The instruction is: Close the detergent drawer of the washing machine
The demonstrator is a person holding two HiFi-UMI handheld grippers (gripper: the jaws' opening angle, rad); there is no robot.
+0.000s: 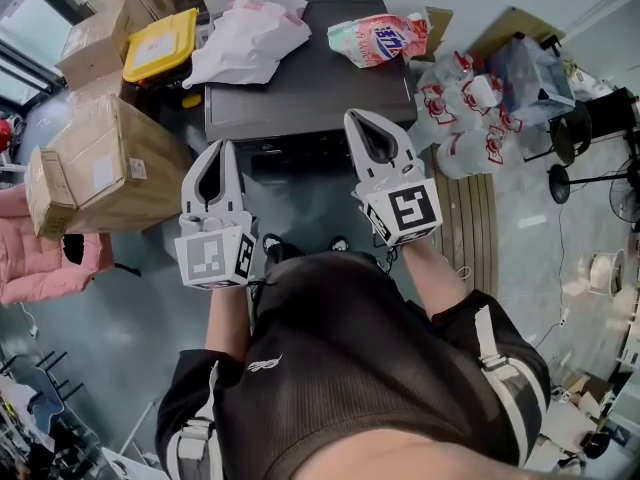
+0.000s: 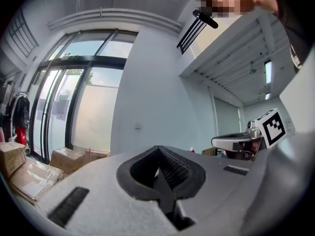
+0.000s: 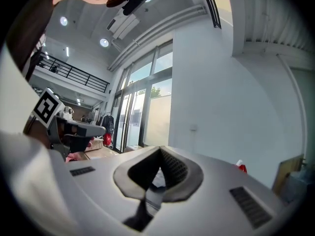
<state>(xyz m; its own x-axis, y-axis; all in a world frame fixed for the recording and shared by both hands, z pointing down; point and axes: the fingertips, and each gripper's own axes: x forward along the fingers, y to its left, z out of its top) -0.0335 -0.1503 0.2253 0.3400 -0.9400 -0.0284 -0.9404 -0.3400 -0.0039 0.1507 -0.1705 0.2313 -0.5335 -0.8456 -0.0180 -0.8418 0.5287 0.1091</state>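
Grey floor [image 1: 130,308]; washing machine [image 1: 310,88] beyond jaws

Head view: from above, facing steeply down over person's torso [image 1: 350,368]; left gripper [image 1: 222,150], right gripper [image 1: 360,118] and washing machine [image 1: 300,88] top close below

Gripper views: each close behind own jaws, facing level, side by side; both share white wall [image 2: 147,82] and glazed front [image 2: 74,102]; each catches other's marker cube [image 2: 273,126] at frame edge

Daylight is coming through tall glazed doors [image 2: 69,102] beside a plain white wall [image 2: 152,107], and round ceiling lights [image 3: 104,42] are glowing overhead. Cardboard boxes [image 1: 105,168] are sitting on the glossy grey-green floor [image 1: 130,318]; what may be a fan [image 1: 558,183] is lying at the right.
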